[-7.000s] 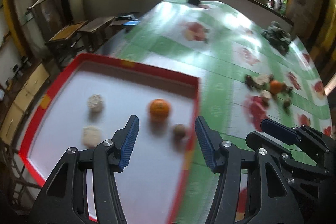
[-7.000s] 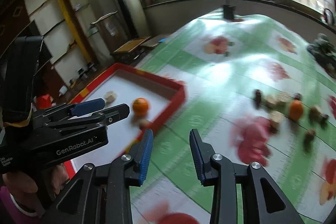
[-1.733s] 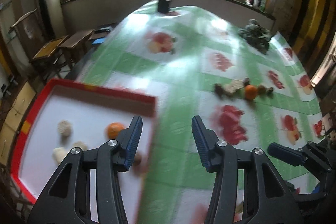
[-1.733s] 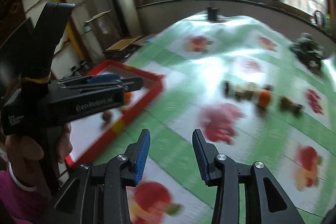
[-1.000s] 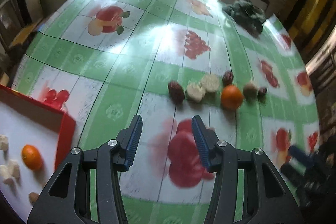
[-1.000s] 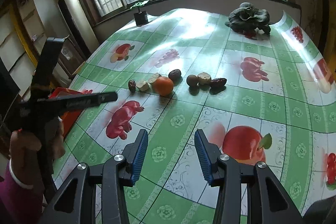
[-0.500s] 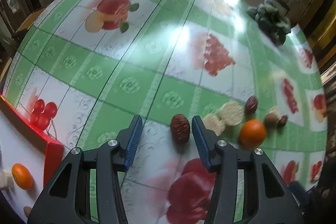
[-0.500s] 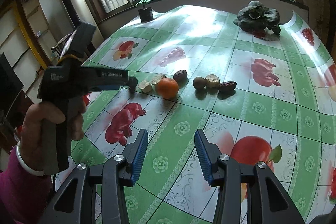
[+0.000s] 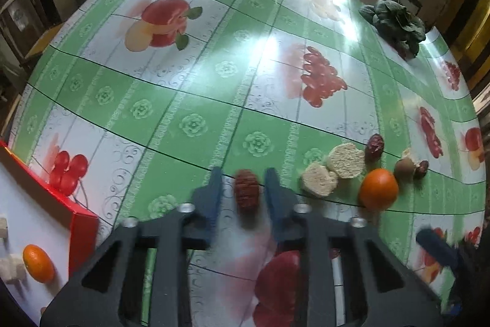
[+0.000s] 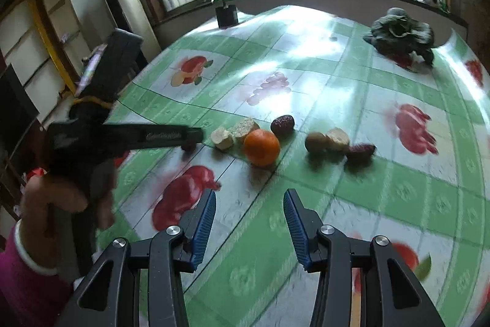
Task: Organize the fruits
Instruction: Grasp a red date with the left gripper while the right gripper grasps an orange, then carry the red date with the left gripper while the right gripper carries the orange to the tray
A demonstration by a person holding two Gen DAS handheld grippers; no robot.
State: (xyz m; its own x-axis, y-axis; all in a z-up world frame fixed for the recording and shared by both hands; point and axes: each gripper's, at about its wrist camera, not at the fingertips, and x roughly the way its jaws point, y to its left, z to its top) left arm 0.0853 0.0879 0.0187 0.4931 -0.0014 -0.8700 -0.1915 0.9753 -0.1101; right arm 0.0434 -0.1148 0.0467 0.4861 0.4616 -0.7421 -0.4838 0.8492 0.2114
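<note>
A row of fruits lies on the green tablecloth: a red date (image 9: 246, 192), two pale slices (image 9: 318, 183), an orange (image 9: 378, 193), a brown fruit (image 9: 404, 168) and more dates. My left gripper (image 9: 242, 189) is open, its fingers on either side of the leftmost red date, not closed on it. In the right wrist view the left gripper (image 10: 196, 140) reaches that date (image 10: 188, 146), left of the orange (image 10: 261, 147). My right gripper (image 10: 248, 222) is open and empty, above the cloth in front of the row. The red tray (image 9: 82, 222) at left holds an orange (image 9: 38, 263) and pale pieces.
A dark leafy vegetable (image 9: 395, 20) lies at the table's far right. A black pot (image 10: 226, 14) stands at the far edge by the windows. Chairs and cabinets stand beyond the table's left side.
My left gripper has left the tray, moved right along the table and come down so its fingers straddle the leftmost red date. My right gripper has edged closer to the fruit row.
</note>
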